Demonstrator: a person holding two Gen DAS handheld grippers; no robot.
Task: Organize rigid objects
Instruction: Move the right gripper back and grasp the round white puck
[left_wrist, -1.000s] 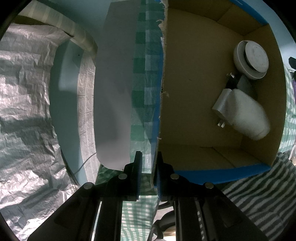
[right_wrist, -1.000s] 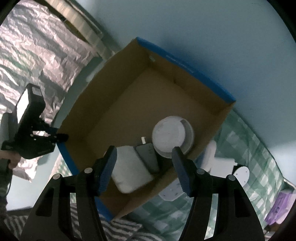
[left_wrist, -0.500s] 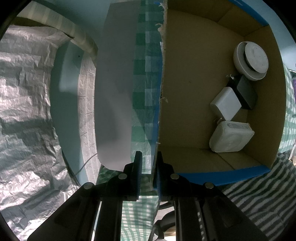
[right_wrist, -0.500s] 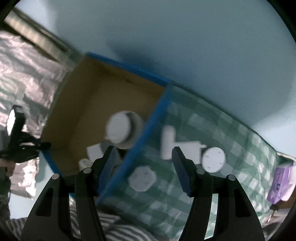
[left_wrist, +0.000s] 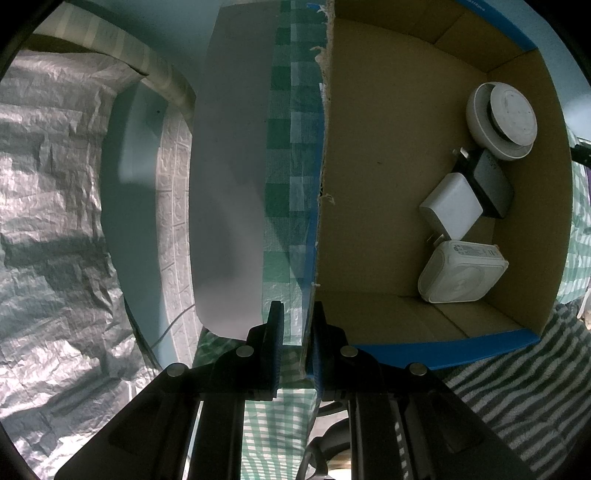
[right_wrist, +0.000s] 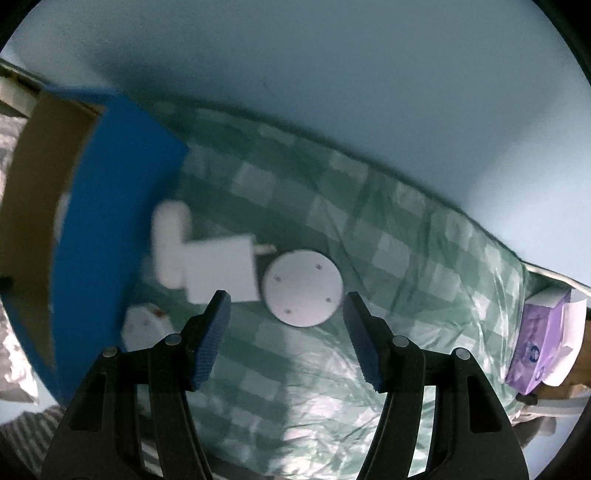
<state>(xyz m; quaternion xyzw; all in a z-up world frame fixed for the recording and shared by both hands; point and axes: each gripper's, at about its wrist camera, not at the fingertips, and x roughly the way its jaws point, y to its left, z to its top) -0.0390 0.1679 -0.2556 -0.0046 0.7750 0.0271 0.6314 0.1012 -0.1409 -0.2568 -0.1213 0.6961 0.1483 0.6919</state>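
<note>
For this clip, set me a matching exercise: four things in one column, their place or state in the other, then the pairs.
1. left gripper
2. right gripper
3. round white disc
4. dark adapter

A. lies on the checked cloth
B. jaws open, empty
C. inside the cardboard box
D. jaws clamped on the box wall

Pairs: 1-D, 2-B, 3-A, 4-C

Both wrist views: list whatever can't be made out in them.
- Right wrist: the white block and the piece behind it are motion-blurred, so their type is unclear.
- Right wrist: the small white item is partly hidden by the right gripper.
- Right wrist: the box interior is cut off at the left edge.
- Left wrist: label print on the square white device is too small.
- Left wrist: the left gripper hides its own grip on the box wall.
</note>
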